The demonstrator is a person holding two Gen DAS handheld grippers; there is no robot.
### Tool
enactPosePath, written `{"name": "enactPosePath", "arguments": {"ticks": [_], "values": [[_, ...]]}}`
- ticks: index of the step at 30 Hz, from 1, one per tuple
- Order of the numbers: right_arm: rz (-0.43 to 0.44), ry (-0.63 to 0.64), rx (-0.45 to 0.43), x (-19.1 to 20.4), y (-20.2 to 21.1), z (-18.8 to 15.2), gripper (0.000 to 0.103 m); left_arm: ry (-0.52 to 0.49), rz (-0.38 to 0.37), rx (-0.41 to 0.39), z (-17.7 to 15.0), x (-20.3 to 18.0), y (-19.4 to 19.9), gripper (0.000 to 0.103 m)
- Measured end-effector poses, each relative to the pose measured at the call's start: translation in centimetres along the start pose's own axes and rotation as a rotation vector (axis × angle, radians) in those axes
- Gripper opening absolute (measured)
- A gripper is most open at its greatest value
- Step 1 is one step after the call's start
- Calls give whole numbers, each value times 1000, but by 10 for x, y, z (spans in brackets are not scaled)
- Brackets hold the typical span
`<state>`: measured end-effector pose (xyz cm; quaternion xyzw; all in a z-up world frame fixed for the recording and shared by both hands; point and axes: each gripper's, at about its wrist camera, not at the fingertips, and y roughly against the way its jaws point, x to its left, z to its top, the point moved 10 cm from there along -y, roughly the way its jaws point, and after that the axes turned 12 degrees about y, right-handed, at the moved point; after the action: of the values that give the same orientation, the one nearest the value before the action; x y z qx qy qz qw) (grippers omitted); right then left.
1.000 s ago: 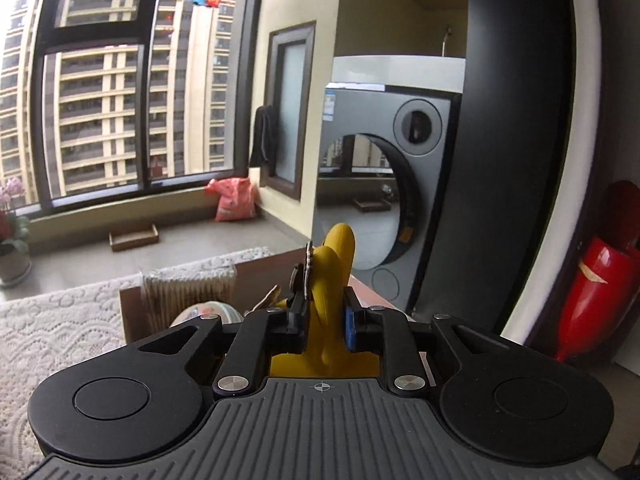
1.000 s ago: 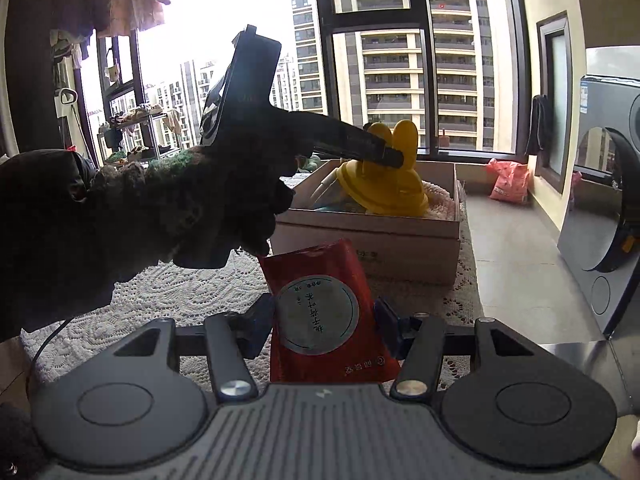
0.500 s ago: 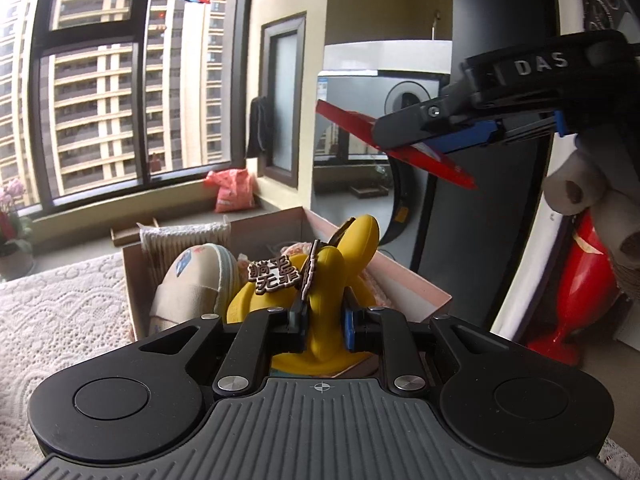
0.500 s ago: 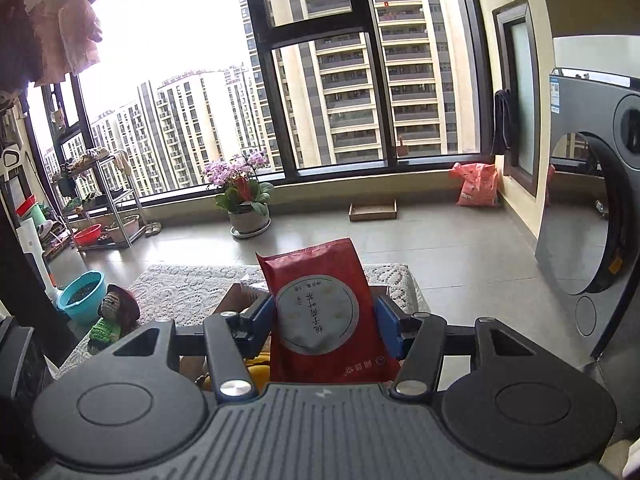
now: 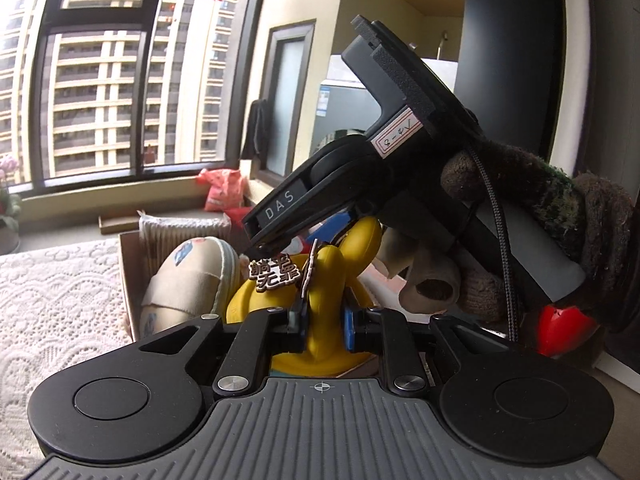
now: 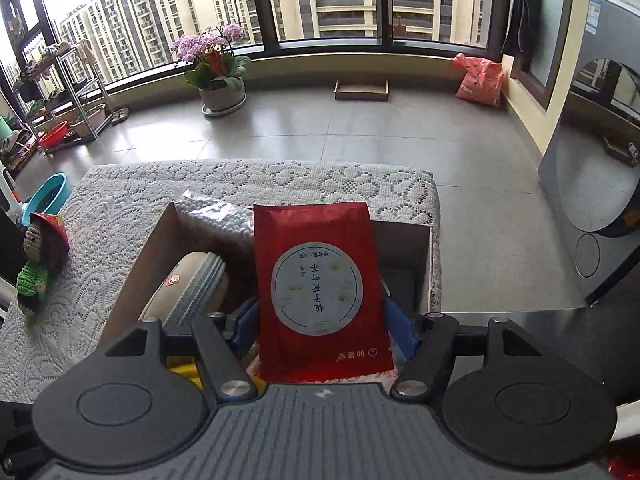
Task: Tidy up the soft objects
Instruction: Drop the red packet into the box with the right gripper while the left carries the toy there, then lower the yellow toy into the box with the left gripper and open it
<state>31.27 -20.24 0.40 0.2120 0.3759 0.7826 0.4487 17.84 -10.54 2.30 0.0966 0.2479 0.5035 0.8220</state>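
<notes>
My left gripper [image 5: 322, 322] is shut on a yellow soft toy [image 5: 332, 280] with a brown lettered tag, held low inside the cardboard box [image 5: 127, 264]. A beige slipper [image 5: 188, 280] lies in the box to its left. My right gripper [image 6: 320, 320] is shut on a red pouch [image 6: 320, 292] with a white round label and holds it over the same box [image 6: 136, 276], pointing down into it. The right gripper's body [image 5: 384, 152] and gloved hand loom right above the yellow toy in the left wrist view. A bag of white beads [image 6: 216, 220] and the slipper [image 6: 188, 284] lie in the box.
The box stands on a table under a white lace cloth [image 6: 280, 180]. A crocheted doll [image 6: 38, 260] with a red hat lies on the cloth at left. A washing machine [image 6: 592, 160] stands to the right, a potted orchid [image 6: 218, 72] by the window.
My right gripper has swung over the box and tilted down with the red pouch. My left gripper has lowered the yellow toy deeper into the box.
</notes>
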Motion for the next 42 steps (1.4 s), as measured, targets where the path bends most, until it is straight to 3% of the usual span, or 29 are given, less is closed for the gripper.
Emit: {"name": "enactPosePath", "arguments": {"ticks": [9,10,11,13,17,25,28,35,40,42], "values": [[34,-82,-191,-24,71,-2,67,39,-4,-11,2,-3,-5,18],[33,-87,-196,-26,72,0,59,47,-7,-12,4,-4,-8,18],[37,-87,-194,-28,71,1,43,55,-10,-13,7,-6,-12,18],[42,-102,-182,-31,69,2,28,56,-5,-10,15,-9,-23,20],[46,-119,-178,-34,58,3,27,27,79,32,22,-5,-45,20],[8,-139,-90,-35,-14,28,27,64,31,0,7,-1,-9,22],[33,-102,-59,-23,-13,26,27,40,31,-8,4,1,2,23],[72,-159,60,-23,-17,-6,27,68,41,-24,3,3,6,22],[85,-119,87,-11,-11,-20,27,76,82,-4,0,-1,9,22],[44,-101,59,-15,4,-20,27,68,91,0,0,-2,10,23]]}}
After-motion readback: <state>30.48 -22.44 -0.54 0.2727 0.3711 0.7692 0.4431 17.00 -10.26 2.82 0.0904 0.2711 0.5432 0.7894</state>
